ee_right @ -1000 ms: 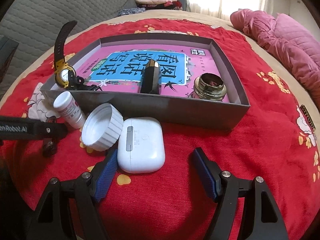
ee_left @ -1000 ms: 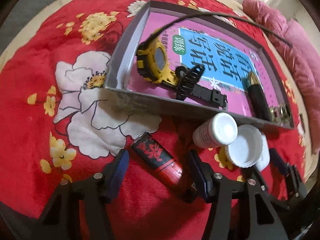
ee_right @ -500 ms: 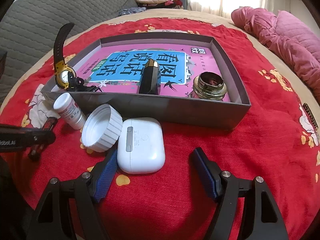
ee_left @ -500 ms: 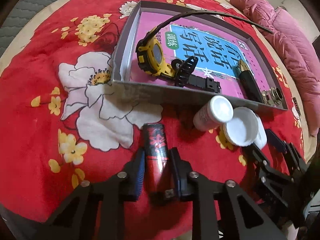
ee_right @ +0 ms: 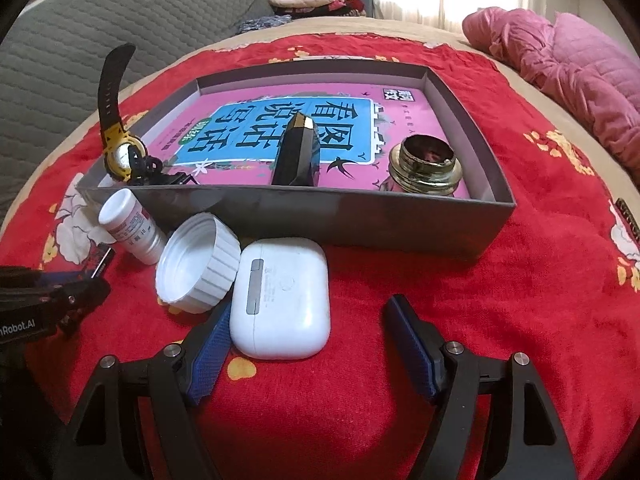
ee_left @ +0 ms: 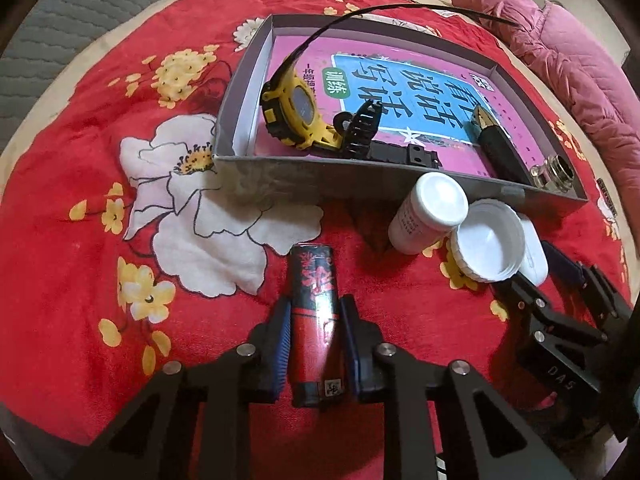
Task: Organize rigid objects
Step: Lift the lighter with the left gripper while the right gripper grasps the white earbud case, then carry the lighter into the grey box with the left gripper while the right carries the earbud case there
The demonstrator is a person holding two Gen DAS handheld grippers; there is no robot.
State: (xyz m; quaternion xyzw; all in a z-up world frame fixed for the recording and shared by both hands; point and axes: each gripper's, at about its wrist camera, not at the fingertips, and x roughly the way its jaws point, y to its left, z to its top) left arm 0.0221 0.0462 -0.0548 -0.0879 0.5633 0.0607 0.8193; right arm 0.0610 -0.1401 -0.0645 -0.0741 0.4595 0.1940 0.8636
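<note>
My left gripper [ee_left: 314,316] is shut on a red and black battery [ee_left: 314,304] that lies on the red flowered cloth, pads pressing both its sides. Ahead stands a grey cardboard box [ee_left: 360,178] holding a pink book, a yellow watch [ee_left: 294,110], a black pen cap [ee_left: 496,144] and a brass fitting [ee_left: 554,172]. My right gripper [ee_right: 312,320] stands open around a white earbud case [ee_right: 282,300]; its left pad sits at the case's edge, the right pad well apart. A white bottle cap [ee_right: 198,264] and a small white pill bottle [ee_right: 130,226] lie beside the case.
The box [ee_right: 400,216] takes up the middle of the cloth, its near wall just behind the loose items. A pink quilted jacket [ee_right: 560,68] lies at the far right, a grey quilted cover [ee_right: 100,32] at the far left. Red cloth right of the case is bare.
My left gripper went from wide open beside the slanted battery to shut on it, with the battery now lined up between the pads. The right gripper has stayed put.
</note>
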